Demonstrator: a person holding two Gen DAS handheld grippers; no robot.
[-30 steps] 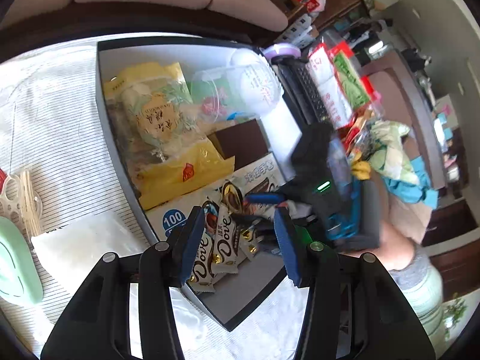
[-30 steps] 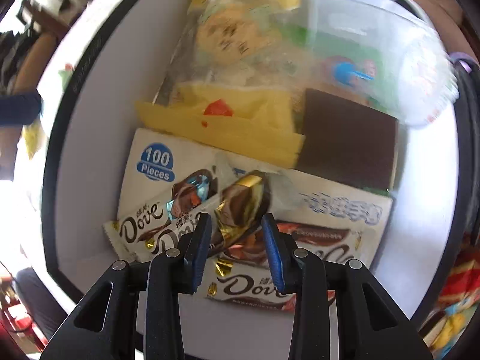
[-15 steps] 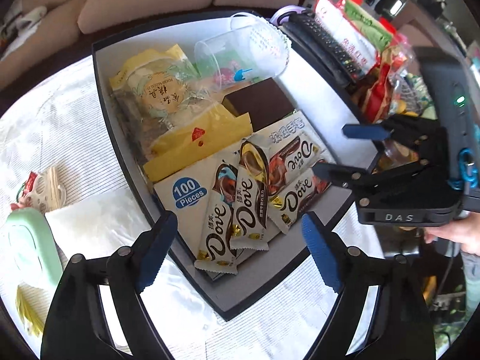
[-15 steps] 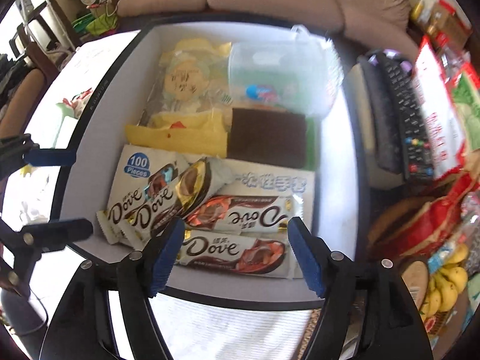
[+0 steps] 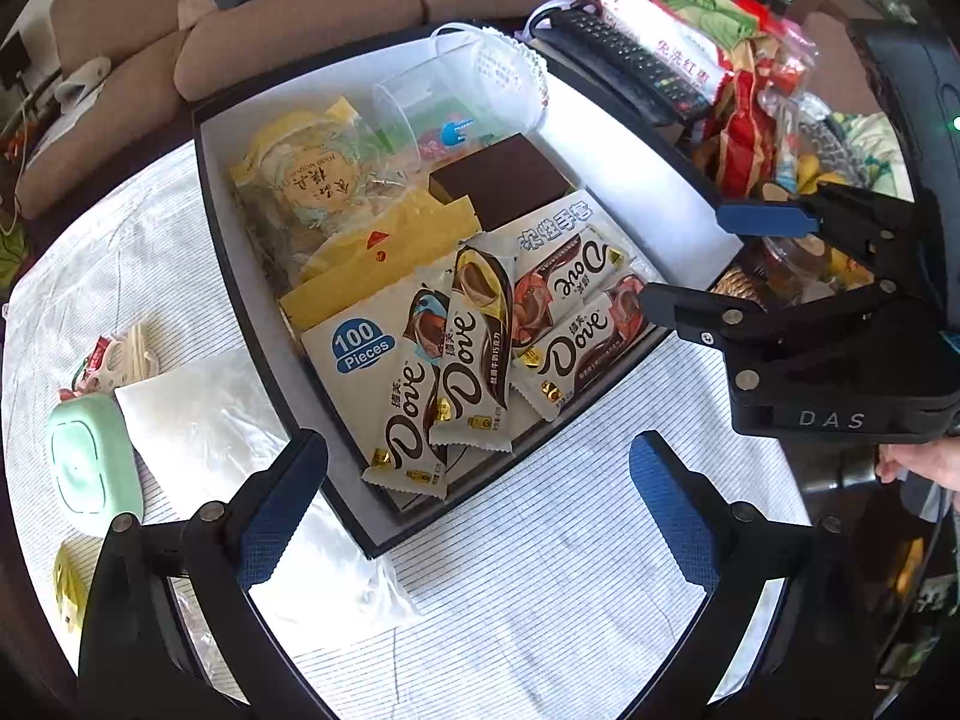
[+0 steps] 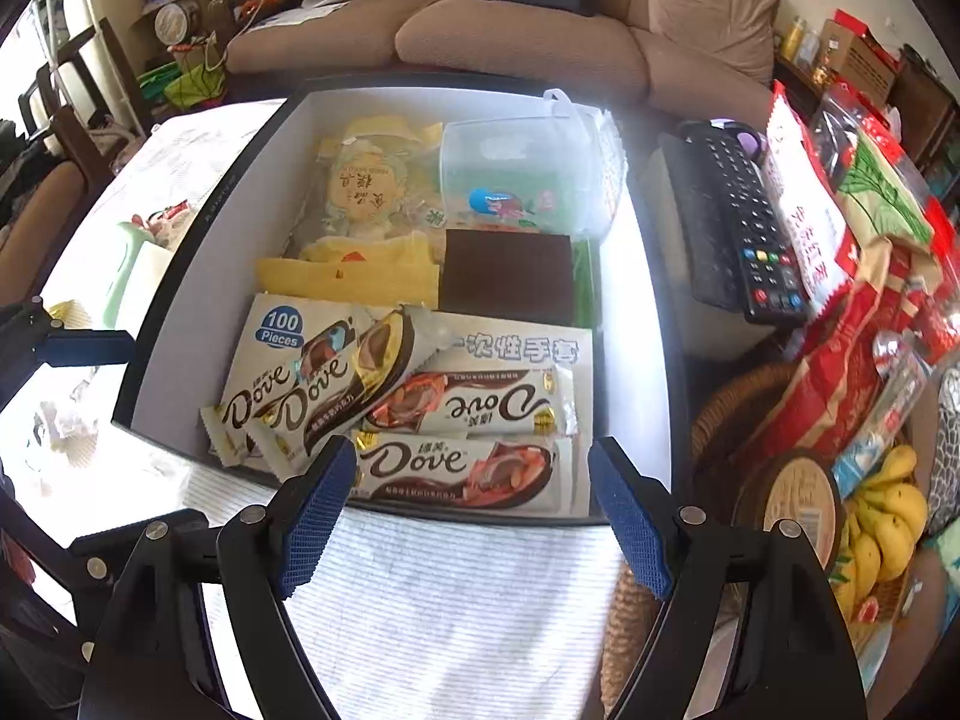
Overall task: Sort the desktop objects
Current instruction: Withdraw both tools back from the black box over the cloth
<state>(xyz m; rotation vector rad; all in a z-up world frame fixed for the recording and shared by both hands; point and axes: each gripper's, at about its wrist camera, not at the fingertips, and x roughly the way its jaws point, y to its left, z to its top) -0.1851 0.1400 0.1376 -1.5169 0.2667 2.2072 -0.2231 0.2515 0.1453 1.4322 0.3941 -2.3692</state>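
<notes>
A black-rimmed box with a white inside (image 5: 636,180) (image 6: 624,324) sits on the striped tablecloth. It holds several Dove chocolate bars (image 5: 468,360) (image 6: 456,462), a "100 Pieces" glove pack (image 5: 360,342), yellow snack bags (image 5: 384,246), a dark brown box (image 5: 498,180) and a clear plastic cup (image 5: 456,102). My left gripper (image 5: 474,510) is open and empty, above the cloth just in front of the box. My right gripper (image 6: 468,510) is open and empty at the box's near edge; it also shows in the left wrist view (image 5: 714,258).
Left of the box lie a white plastic bag (image 5: 198,414), a mint green case (image 5: 90,468) and a small red-and-white packet (image 5: 102,360). Right of the box are a remote control (image 6: 750,228), red snack bags (image 6: 828,372), a wicker basket (image 6: 732,408) and bananas (image 6: 882,522). A sofa stands behind.
Both grippers opened wide and pulled back and up from the box. The right gripper let go of the gold-wrapped Dove bar, which now lies with the others.
</notes>
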